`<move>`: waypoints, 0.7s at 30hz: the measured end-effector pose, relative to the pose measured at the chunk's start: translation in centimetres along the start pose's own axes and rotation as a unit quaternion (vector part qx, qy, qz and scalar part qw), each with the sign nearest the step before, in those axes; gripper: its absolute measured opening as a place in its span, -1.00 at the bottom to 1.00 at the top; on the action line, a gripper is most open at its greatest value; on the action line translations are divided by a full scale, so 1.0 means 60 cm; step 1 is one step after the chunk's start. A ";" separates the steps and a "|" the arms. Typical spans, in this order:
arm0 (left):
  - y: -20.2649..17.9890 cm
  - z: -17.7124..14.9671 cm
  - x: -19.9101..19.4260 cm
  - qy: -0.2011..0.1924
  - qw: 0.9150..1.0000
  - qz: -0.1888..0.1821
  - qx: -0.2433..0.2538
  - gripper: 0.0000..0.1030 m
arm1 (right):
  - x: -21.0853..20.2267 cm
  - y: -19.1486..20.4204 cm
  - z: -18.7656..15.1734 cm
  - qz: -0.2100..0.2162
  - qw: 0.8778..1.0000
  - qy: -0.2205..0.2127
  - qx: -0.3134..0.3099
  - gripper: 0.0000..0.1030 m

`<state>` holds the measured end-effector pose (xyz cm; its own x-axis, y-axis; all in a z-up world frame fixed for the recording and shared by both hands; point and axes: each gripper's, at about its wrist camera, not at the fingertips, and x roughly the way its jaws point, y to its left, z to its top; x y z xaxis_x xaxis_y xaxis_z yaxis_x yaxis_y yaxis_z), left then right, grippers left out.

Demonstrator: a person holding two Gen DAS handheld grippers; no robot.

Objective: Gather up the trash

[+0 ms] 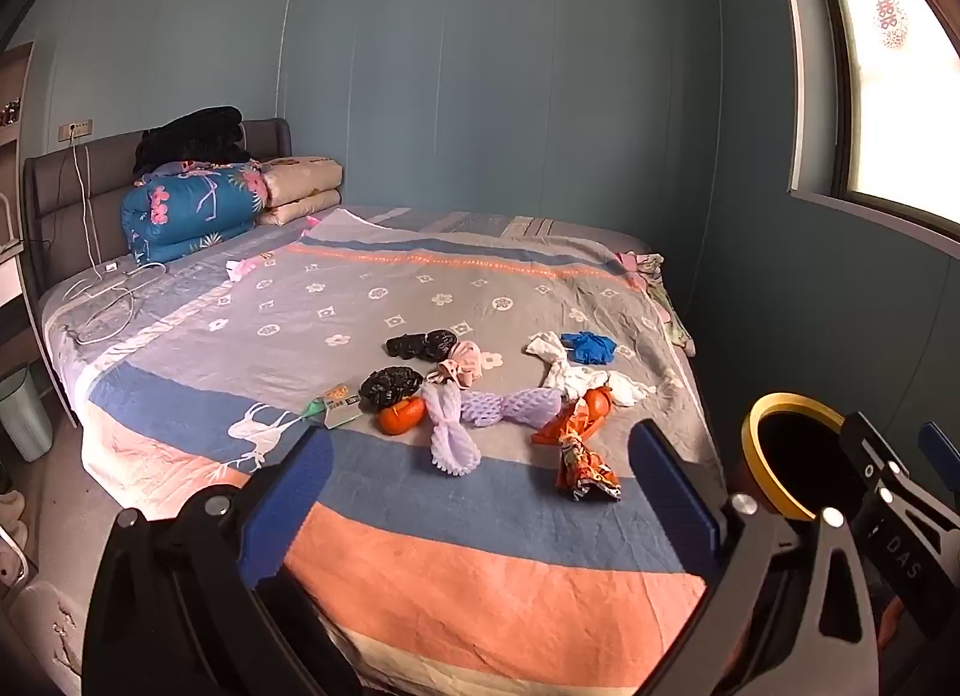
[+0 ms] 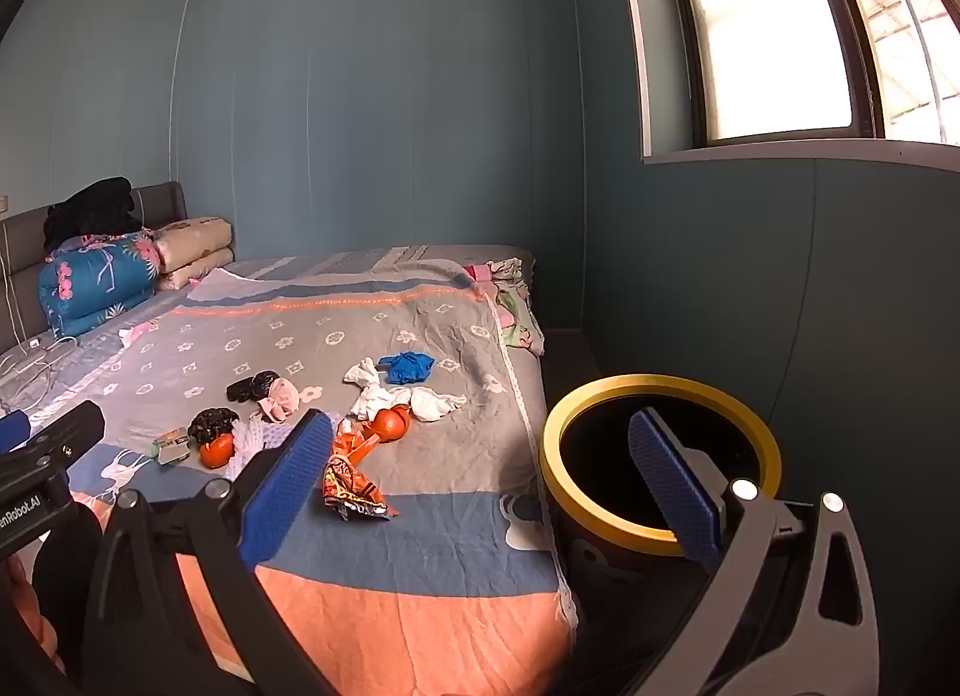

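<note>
Your left hand-held gripper [image 1: 480, 492] and right hand-held gripper [image 2: 480, 486] both gape wide, holding nothing; the trash [image 1: 510, 396] lies scattered on the bed [image 1: 480, 576], beside the yellow-rimmed bin [image 2: 660, 456].

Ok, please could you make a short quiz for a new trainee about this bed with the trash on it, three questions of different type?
1. True or false: the left gripper already holds a piece of trash.
2. Multiple choice: where does the black bin with the yellow rim stand?
A. on the bed
B. beside the bed, on the window side
C. at the headboard
3. Fill in: the crumpled glove near the white tissues is ___ in colour.

Key:
1. False. Both the left and the right gripper are open with nothing between the fingers.
2. B.
3. Blue.
</note>
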<state>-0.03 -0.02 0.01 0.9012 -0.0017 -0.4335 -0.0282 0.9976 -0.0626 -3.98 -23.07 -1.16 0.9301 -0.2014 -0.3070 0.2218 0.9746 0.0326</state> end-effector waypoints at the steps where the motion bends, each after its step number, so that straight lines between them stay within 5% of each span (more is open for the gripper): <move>1: 0.000 0.000 0.000 0.000 1.000 0.000 0.000 0.85 | 0.000 0.000 0.000 0.000 1.000 -0.003 0.001 0.85; 21: 0.008 -0.005 0.002 0.004 1.000 -0.003 -0.004 0.85 | 0.005 -0.002 0.000 -0.001 1.000 0.005 -0.001 0.85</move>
<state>-0.06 0.45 -0.34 0.8979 -0.0076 -0.4402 -0.0268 0.9971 -0.0717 -3.76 -23.27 -1.24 0.9264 -0.2026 -0.3174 0.2234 0.9742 0.0304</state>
